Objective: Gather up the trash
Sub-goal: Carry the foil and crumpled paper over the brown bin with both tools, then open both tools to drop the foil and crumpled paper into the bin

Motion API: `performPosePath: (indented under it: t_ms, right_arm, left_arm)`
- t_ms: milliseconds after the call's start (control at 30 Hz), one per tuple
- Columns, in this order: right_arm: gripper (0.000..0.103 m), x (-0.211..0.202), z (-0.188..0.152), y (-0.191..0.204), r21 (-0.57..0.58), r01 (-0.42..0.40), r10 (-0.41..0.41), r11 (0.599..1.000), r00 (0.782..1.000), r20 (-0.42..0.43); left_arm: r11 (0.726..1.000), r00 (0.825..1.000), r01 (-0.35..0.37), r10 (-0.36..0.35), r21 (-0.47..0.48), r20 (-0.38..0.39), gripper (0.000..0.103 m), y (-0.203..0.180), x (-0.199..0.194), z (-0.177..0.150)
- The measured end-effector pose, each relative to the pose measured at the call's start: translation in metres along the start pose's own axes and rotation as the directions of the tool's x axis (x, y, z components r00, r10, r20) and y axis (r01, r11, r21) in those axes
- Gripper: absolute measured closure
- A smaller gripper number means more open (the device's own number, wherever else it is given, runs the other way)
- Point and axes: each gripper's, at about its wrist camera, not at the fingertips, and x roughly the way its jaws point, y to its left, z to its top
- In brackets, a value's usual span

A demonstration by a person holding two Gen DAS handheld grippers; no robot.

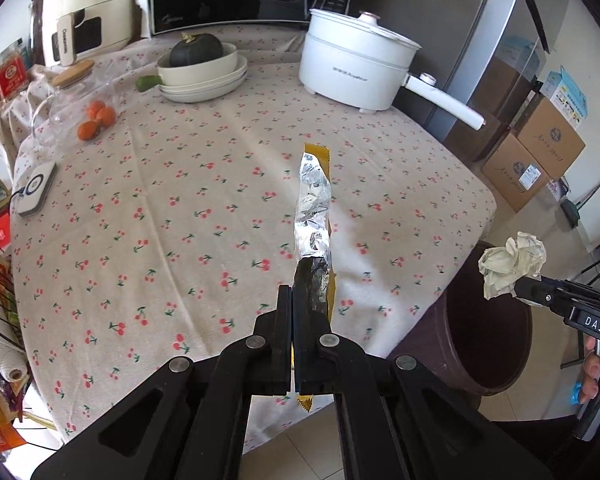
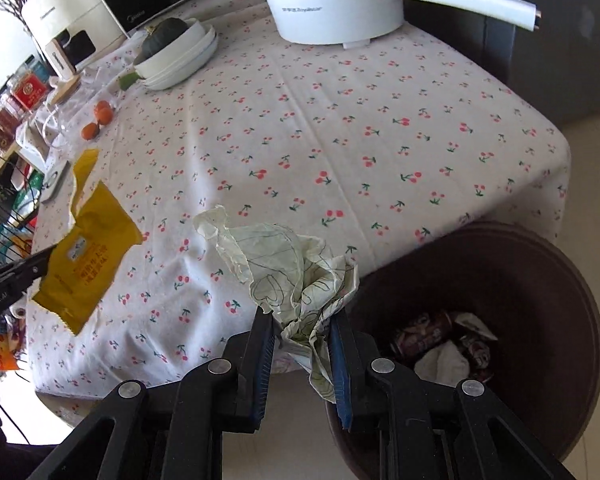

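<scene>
My left gripper (image 1: 292, 300) is shut on a yellow snack wrapper with a foil inside (image 1: 314, 208), held edge-on above the cherry tablecloth; the wrapper also shows in the right wrist view (image 2: 88, 252). My right gripper (image 2: 302, 324) is shut on a crumpled sheet of paper (image 2: 292, 268) at the table's near edge, beside the rim of the dark round trash bin (image 2: 540, 280). The bin holds cans and tissue. In the left wrist view the paper (image 1: 510, 264) hangs above the bin (image 1: 488, 320).
On the table (image 1: 180, 200) stand a white electric pot (image 1: 352, 68) with a long handle, stacked bowls with a dark squash (image 1: 202, 68), oranges (image 1: 96, 120), a glass jar and a white pad (image 1: 36, 188). A microwave and air fryer stand behind. Boxes (image 1: 536, 160) sit on the floor.
</scene>
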Motion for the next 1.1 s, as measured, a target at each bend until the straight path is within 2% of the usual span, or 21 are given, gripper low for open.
performPosePath:
  t_ms: [167,467,867,1100]
  right_arm:
    - [0.080,-0.020,0.001,-0.010,-0.020,0.013,-0.012,1.000,0.999,0.048]
    - [0.080,-0.039,-0.019,-0.052,0.015,0.068,-0.068,0.998,0.996,0.053]
    - [0.080,-0.052,-0.061,-0.125,0.132,0.148,-0.152,0.980,0.988,0.024]
    - [0.079,-0.055,-0.070,-0.148,0.173,0.173,-0.177,0.970,0.984,0.002]
  left_arm:
    - [0.997,0.998,0.053,-0.054,0.056,0.018,0.103,-0.040,0.002,0.010]
    - [0.981,0.991,0.135,-0.135,0.139,-0.011,0.103,-0.103,0.014,0.006]
    - [0.951,0.973,0.219,-0.198,0.217,-0.114,0.103,-0.158,0.038,-0.024]
    - [0.928,0.959,0.264,-0.222,0.264,-0.176,0.103,-0.193,0.058,-0.038]
